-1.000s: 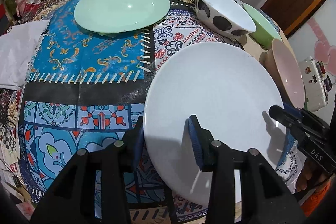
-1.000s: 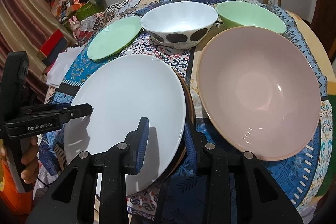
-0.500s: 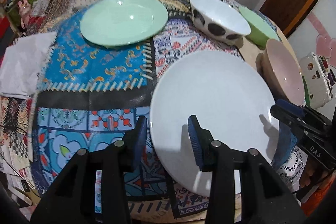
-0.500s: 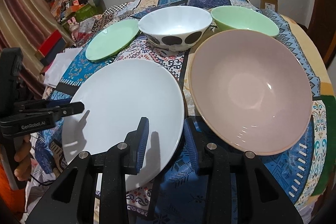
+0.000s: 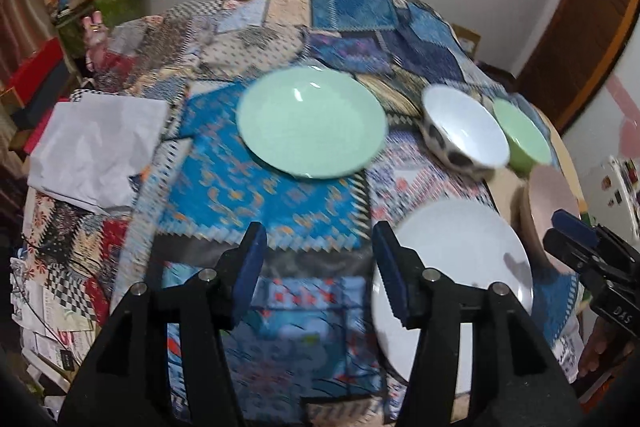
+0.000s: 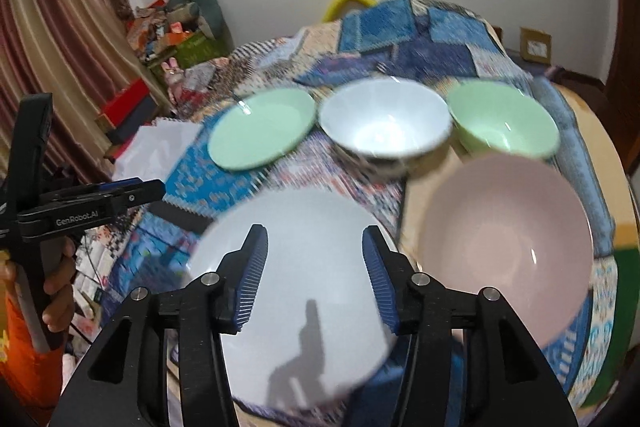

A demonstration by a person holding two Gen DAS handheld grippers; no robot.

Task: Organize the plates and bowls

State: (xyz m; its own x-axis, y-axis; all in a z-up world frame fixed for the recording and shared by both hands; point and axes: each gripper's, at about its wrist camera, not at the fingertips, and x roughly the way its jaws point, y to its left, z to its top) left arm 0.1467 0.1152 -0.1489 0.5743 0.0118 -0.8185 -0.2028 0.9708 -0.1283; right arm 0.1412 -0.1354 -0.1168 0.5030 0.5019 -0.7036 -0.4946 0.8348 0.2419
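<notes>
Both hand-held grippers, left [image 5: 316, 263] and right [image 6: 314, 269], have just opened, empty; white plate [image 6: 304, 267] beneath looks stiff, slippery, breakable; grip its rim.

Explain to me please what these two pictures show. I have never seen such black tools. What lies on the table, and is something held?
A person holds a two-finger gripper in each hand; each carries a camera looking along its fingers. One picture is from the left gripper, the other from the right gripper. Both have just been opening and hold nothing. On the patterned tablecloth lie a white plate, a green plate, a spotted white bowl, a green bowl and a pink bowl.
</notes>
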